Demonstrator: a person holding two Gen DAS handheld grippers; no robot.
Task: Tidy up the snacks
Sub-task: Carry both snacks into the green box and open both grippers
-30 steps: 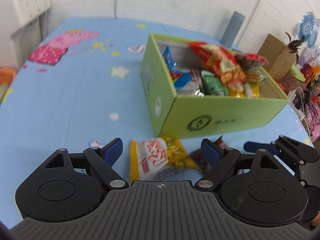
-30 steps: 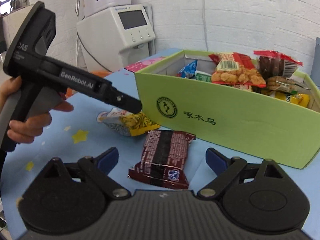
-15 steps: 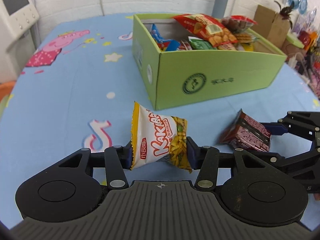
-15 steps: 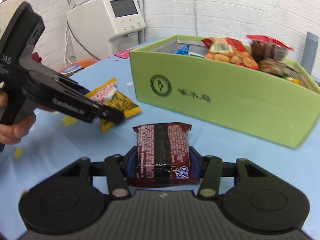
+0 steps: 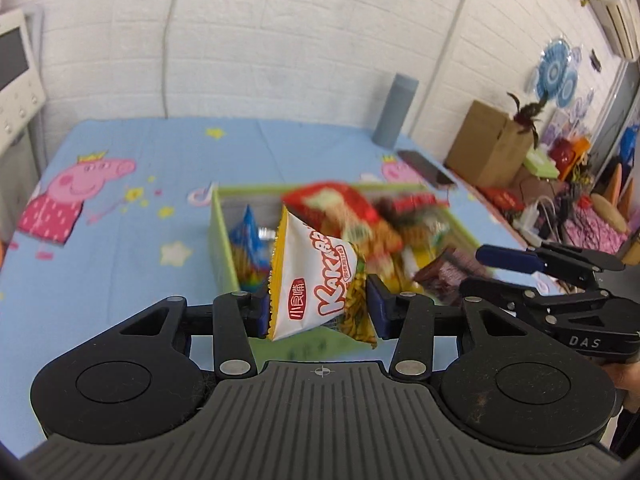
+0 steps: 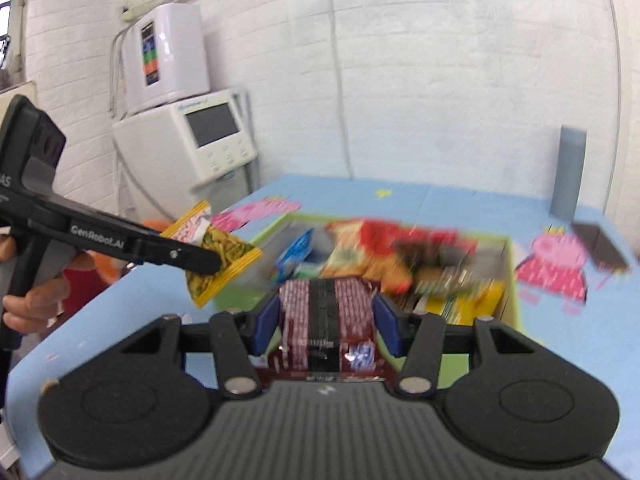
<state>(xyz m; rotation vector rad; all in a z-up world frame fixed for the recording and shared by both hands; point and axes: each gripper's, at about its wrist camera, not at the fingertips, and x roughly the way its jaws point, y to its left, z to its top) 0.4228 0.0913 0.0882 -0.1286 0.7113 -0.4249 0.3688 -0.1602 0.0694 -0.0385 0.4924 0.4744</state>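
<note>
Both tongs are gripping snacks: my left gripper [image 5: 316, 304] is clamping the white-and-yellow snack bag [image 5: 316, 280], my right gripper [image 6: 326, 326] is squeezing the dark red packet [image 6: 326, 312], both hanging over the near end of the green box [image 5: 218, 236]. I'm worrying that, releasing now, either could be landing on the heaped packets and sliding over the rim, or the two grippers could be bumping each other.
</note>
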